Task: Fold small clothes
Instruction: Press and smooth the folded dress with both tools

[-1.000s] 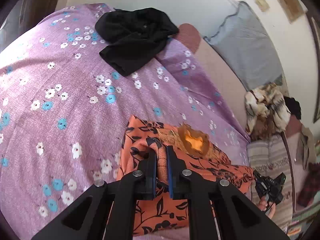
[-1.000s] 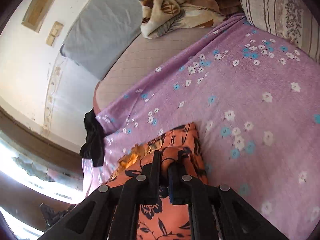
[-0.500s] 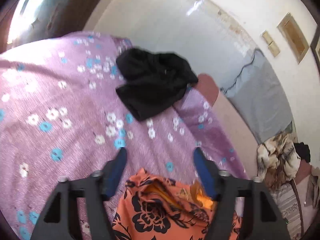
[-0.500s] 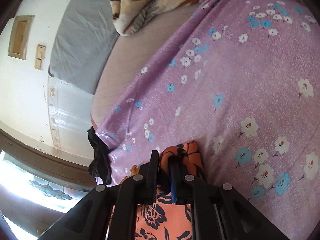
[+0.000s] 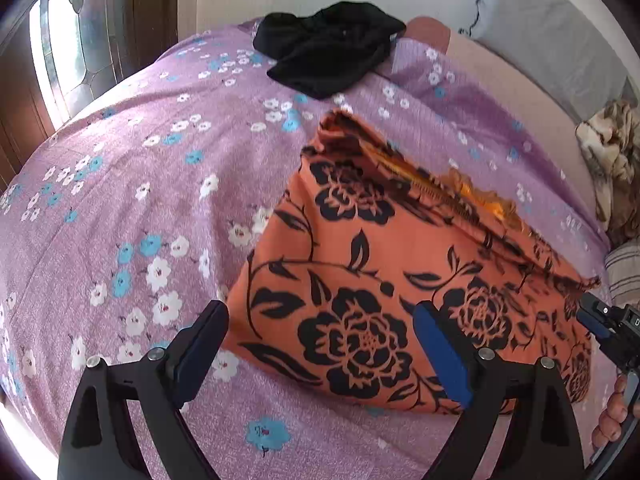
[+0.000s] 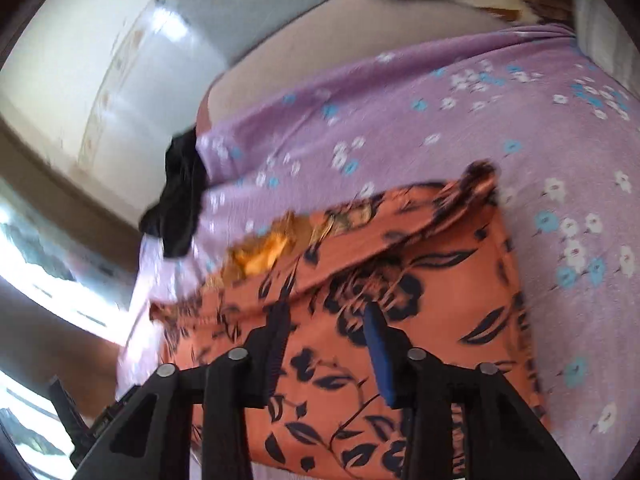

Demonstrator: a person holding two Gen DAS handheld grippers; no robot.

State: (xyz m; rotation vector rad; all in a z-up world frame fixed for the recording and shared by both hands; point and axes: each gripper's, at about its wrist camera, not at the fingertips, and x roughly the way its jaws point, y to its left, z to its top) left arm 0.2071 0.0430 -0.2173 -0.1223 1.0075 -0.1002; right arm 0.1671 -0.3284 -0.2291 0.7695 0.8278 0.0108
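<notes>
As it lies folded, orange garment point(image 5: 384, 280), long axis diagonal

- We see a purple flowered bedsheet point(image 5: 132, 184) spread over the bed.
- We see a grey pillow point(image 5: 548, 36) against the wall.
- We see a brown patterned blanket point(image 5: 612, 148) bunched beside a striped cushion point(image 5: 626, 268).

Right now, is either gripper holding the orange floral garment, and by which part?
Nothing is held. The left gripper stands wide open; the right gripper has just been opening. The orange floral garment lies folded on the bedsheet, free of both.
</notes>
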